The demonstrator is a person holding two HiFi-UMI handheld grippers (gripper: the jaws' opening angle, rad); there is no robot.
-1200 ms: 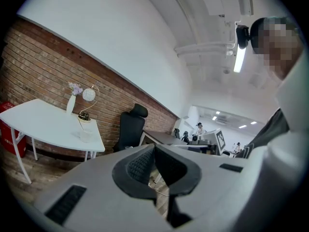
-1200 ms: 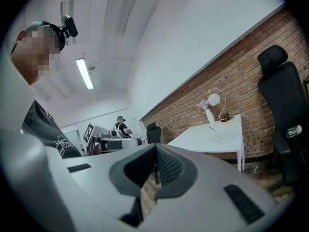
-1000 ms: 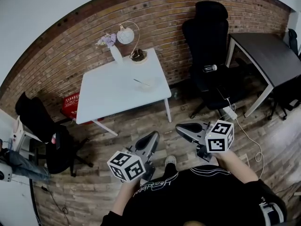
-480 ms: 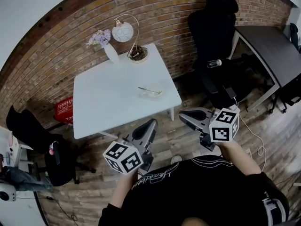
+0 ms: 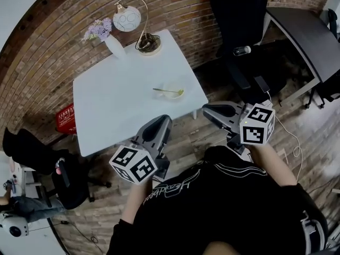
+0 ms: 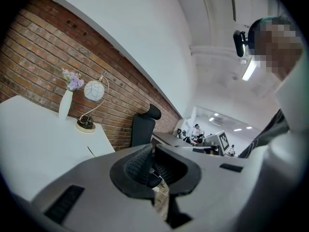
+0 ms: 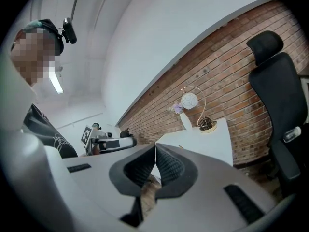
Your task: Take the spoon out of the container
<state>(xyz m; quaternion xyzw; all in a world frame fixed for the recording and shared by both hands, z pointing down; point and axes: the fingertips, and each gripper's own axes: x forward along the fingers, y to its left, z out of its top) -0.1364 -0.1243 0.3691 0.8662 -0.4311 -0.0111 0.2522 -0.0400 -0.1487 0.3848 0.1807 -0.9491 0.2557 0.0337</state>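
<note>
A small pale container (image 5: 172, 93) sits near the front right corner of the white table (image 5: 117, 100). A spoon (image 5: 166, 91) lies across the container, its handle pointing left. My left gripper (image 5: 162, 122) is shut and empty, hovering off the table's front edge, short of the container. My right gripper (image 5: 208, 110) is also shut and empty, held over the floor to the right of the table corner. In the left gripper view the jaws (image 6: 153, 152) meet with nothing between them. The right gripper (image 7: 155, 150) shows the same in its own view.
A white vase with flowers (image 5: 108, 42) and a globe lamp (image 5: 128, 19) stand at the table's far edge. A black office chair (image 5: 239, 15) and a dark desk (image 5: 305, 31) are to the right. A red box (image 5: 65, 122) lies on the wood floor at left.
The person has stepped closer to the table, which now sits lower and nearer in the head view. Both grippers stay shut and have come up to the table's front edge.
</note>
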